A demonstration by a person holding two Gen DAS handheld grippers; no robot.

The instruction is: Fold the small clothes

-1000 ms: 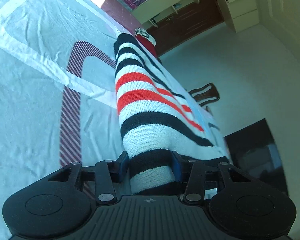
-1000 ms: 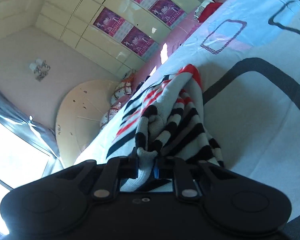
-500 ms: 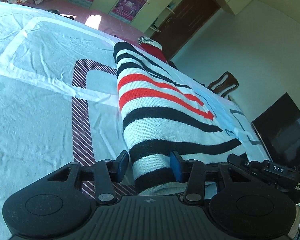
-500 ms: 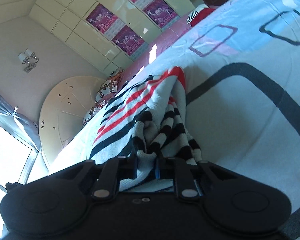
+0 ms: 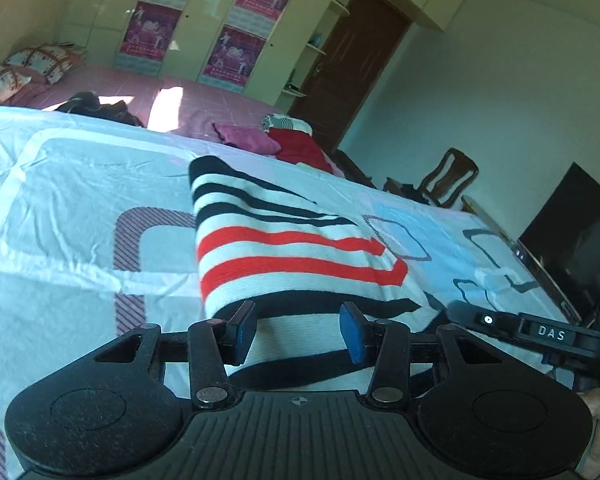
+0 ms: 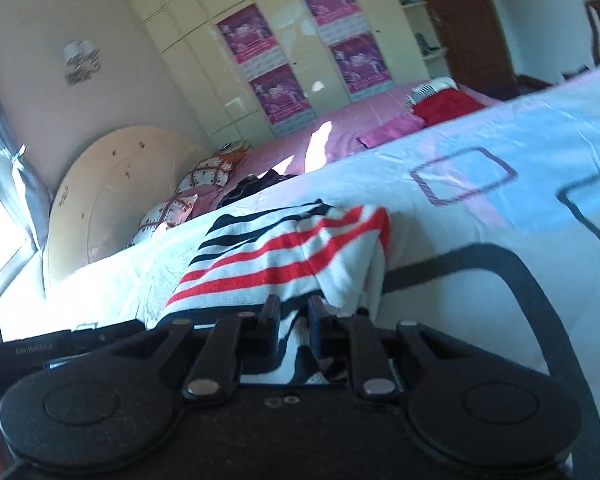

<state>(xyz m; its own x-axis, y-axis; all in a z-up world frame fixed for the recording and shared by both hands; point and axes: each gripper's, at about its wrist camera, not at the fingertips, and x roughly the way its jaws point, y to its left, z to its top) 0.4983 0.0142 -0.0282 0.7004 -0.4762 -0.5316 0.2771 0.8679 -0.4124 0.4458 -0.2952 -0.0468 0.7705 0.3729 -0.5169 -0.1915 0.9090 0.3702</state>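
Note:
A knitted garment striped black, white and red point(image 5: 284, 248) lies folded on the white patterned bed sheet point(image 5: 60, 208). My left gripper point(image 5: 298, 330) is open over its near edge, with the cloth between the spread fingers but not pinched. In the right wrist view the same garment point(image 6: 284, 256) lies ahead, and my right gripper point(image 6: 294, 320) is nearly closed on its near edge, with striped cloth in the narrow gap. The right gripper's body point(image 5: 532, 332) shows at the right of the left wrist view.
A pink bed point(image 5: 204, 108) stands behind with pillows point(image 5: 28, 68), dark clothes point(image 5: 96, 106), a pink cloth point(image 5: 248, 136) and a red pile point(image 5: 300, 144). A wardrobe with posters point(image 5: 204, 20), a brown door point(image 5: 352, 60), a wooden chair point(image 5: 448, 176) and a dark TV point(image 5: 576, 240) line the room.
My left gripper has opened and let go of the garment, which now lies flat. Both grippers have dropped low and level with the bed. The right gripper's jaws have parted slightly.

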